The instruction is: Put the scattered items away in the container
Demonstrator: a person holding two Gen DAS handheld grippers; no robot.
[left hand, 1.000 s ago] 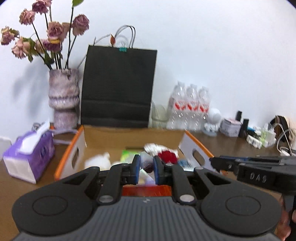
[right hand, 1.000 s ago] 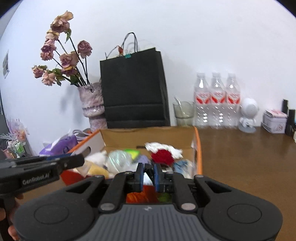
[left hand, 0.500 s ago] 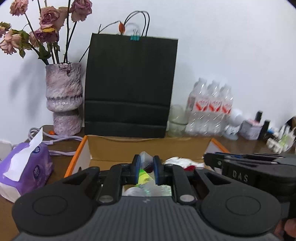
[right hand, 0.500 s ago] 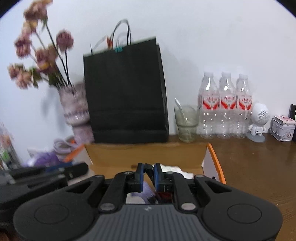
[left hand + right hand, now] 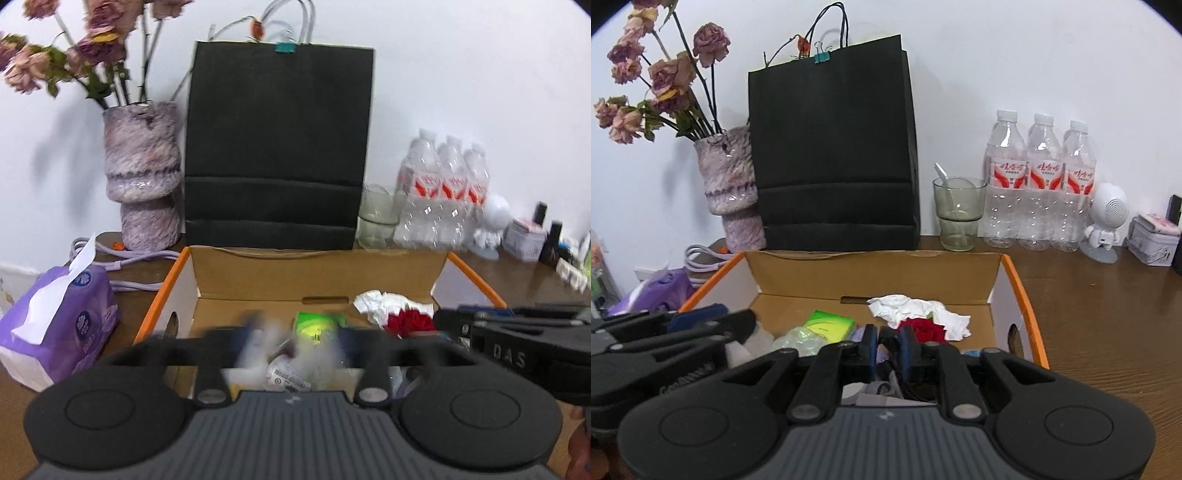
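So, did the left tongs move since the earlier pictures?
Yes. The left tongs went forward toward the black paper bag, which looks larger now, over the cardboard box. Their jaws are opening.

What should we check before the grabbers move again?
1. Left gripper above the orange-edged cardboard box: ok.
2. Left jaws opening wide, nothing pinched: ok.
3. Right gripper above the box: ok.
4. Right jaws opening, small dark thing between them, not dropped yet: not ok.
5. What the dark thing is: cannot tell.
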